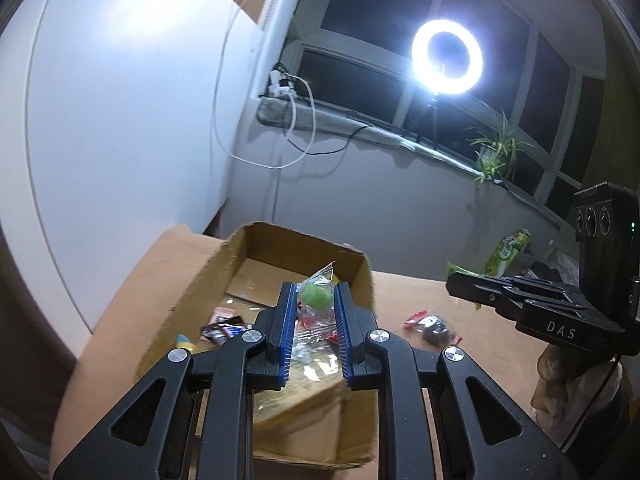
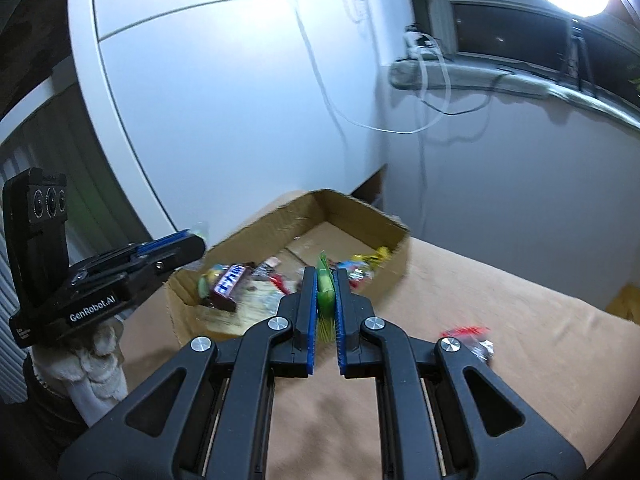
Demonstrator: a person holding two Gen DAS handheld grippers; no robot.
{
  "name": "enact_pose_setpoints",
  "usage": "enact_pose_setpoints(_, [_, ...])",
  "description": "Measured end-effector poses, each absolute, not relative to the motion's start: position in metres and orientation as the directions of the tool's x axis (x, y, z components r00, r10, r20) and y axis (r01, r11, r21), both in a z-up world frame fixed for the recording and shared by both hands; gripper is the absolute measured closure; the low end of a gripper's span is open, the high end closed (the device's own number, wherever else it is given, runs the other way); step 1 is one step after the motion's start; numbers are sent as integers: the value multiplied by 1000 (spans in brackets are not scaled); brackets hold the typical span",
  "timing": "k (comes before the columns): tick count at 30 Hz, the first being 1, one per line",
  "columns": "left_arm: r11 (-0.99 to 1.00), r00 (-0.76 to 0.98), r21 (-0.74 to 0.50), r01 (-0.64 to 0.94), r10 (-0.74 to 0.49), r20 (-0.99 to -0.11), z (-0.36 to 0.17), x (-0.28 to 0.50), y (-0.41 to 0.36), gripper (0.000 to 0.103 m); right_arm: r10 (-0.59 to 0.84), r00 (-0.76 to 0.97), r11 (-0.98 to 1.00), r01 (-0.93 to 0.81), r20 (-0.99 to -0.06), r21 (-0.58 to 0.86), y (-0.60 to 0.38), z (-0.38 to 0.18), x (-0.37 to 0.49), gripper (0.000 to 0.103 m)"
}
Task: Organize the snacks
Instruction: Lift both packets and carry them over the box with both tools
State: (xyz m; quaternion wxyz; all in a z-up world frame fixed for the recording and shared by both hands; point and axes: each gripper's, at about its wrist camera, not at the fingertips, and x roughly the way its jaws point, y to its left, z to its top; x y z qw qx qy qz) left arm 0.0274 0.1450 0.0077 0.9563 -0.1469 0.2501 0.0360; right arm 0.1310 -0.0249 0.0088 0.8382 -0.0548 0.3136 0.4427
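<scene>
One counter [image 2: 500, 360], draped in tan cloth, runs under both claws. One open cardboard box [image 1: 192, 280] sits on it, directly ahead of and below the left claw [image 1: 316, 300], and just beyond the tips of the right claw [image 2: 325, 292].

Two claws in play. The left one is pinched partway closed on one clear wrapper holding a round green candy [image 1: 318, 297], gripped between its blue pads and hanging over the box's near end. The right one is squeezed nearly together on one flat green packet [image 2: 325, 290], held upright between its pads, near the box's front wall.

Inside the box, the snacks are blurred, so an exact count is out of reach; at least four show from the right wrist view: one dark bar with a purple label [image 2: 229, 284] to the left of the right claw, one yellow wrapper [image 2: 374, 256] to its right, plus other mixed wrappers between them.

Out on the counter, to the right of the left claw, one dark snack with red ends [image 1: 434, 326] lies loose, well apart from the box. Farther right, partly behind the right claw, stands one green-and-white bag [image 1: 508, 254].
</scene>
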Motion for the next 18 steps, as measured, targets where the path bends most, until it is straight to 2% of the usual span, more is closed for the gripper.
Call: enact_pose_setpoints(18, [934,828,-260,-246,63,-558,-17,30,182,86,716,272,499,-844,-643,197,34,-27,109,95])
